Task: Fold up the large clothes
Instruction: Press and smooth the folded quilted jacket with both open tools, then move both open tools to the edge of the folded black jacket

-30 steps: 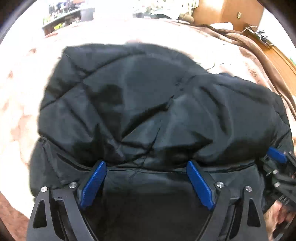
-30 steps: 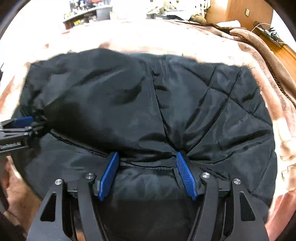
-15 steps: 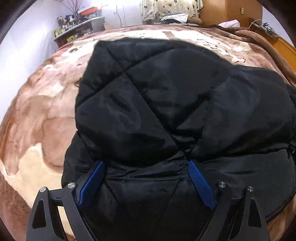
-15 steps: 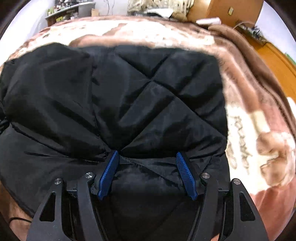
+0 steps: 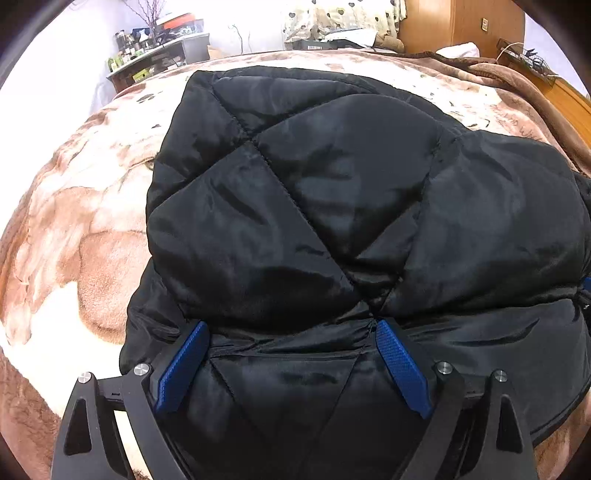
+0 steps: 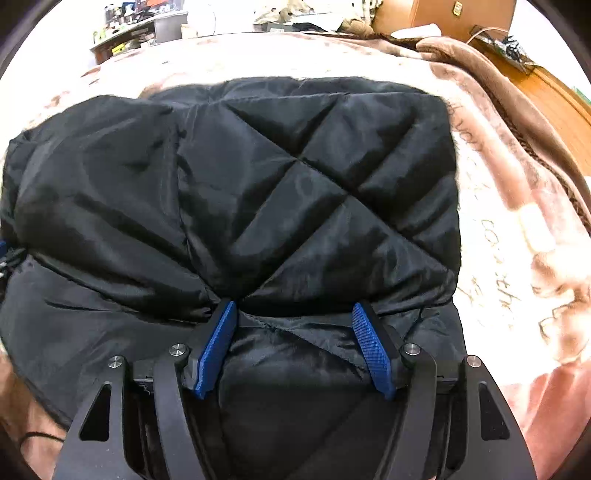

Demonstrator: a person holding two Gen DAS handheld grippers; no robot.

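Observation:
A black quilted jacket lies doubled over on the bed, its upper layer folded away from me over the lower one. My left gripper is shut on the near fold towards the jacket's left side; a thick bunch of fabric fills the space between its blue pads and creases run to the pad tips. In the right wrist view the same jacket fills the frame, and my right gripper is shut on the near fold towards the right side, fabric pinched between its pads.
A brown and cream plush blanket covers the bed around the jacket, with bare blanket to the right. A cluttered shelf and a wooden cabinet stand beyond the bed. A wooden edge runs along the right.
Both grippers have carried the fold forward and both views have swung outward; more blanket shows beside the jacket. The other gripper has slipped almost out of each frame's edge.

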